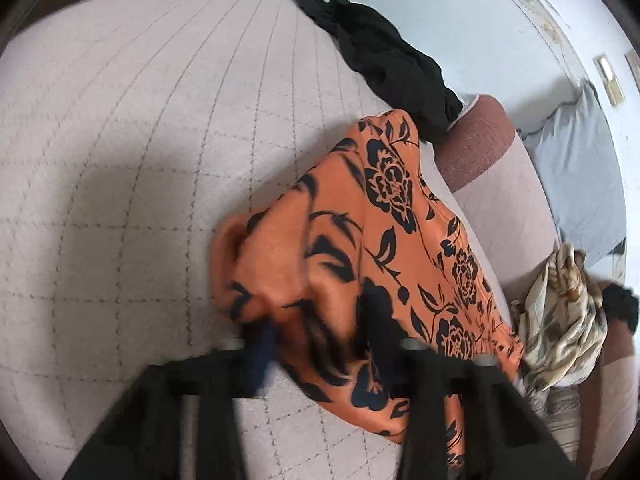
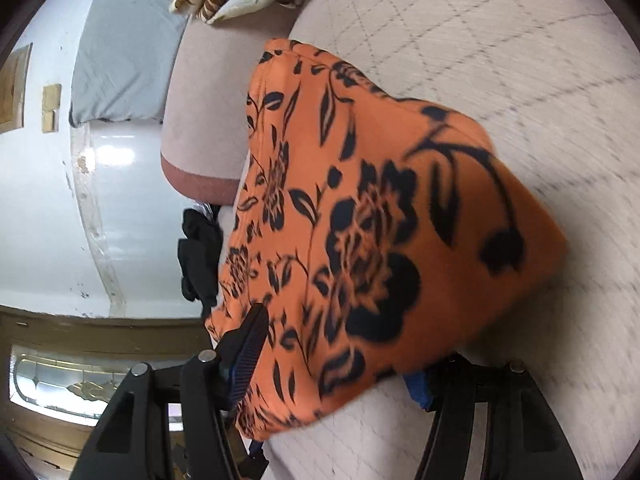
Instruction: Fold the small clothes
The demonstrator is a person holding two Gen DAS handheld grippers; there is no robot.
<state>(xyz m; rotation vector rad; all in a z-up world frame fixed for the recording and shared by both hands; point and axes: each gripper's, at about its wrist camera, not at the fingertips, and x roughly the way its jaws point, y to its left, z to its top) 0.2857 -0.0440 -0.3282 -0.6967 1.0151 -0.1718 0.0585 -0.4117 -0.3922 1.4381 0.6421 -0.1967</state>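
Observation:
An orange garment with black flowers (image 1: pixel 380 220) lies partly folded on a pale quilted cushion (image 1: pixel 140 160). My left gripper (image 1: pixel 320 336) reaches in from the bottom of the left wrist view, blurred, and is shut on a raised bunch at the garment's near edge. In the right wrist view the same orange garment (image 2: pixel 360 200) drapes across my right gripper (image 2: pixel 336 364). Its jaws stand wide, with a ribbed blue pad (image 2: pixel 246 356) bare on the left and the other finger mostly hidden under the cloth. The pads do not pinch the fabric.
A black garment (image 1: pixel 384 56) lies crumpled at the cushion's far edge, and a cream patterned cloth (image 1: pixel 560 320) is bunched at the right. A grey cloth (image 1: pixel 576 176) lies on the white floor (image 1: pixel 460 20) beyond the cushion's brown-trimmed edge (image 1: pixel 476 140).

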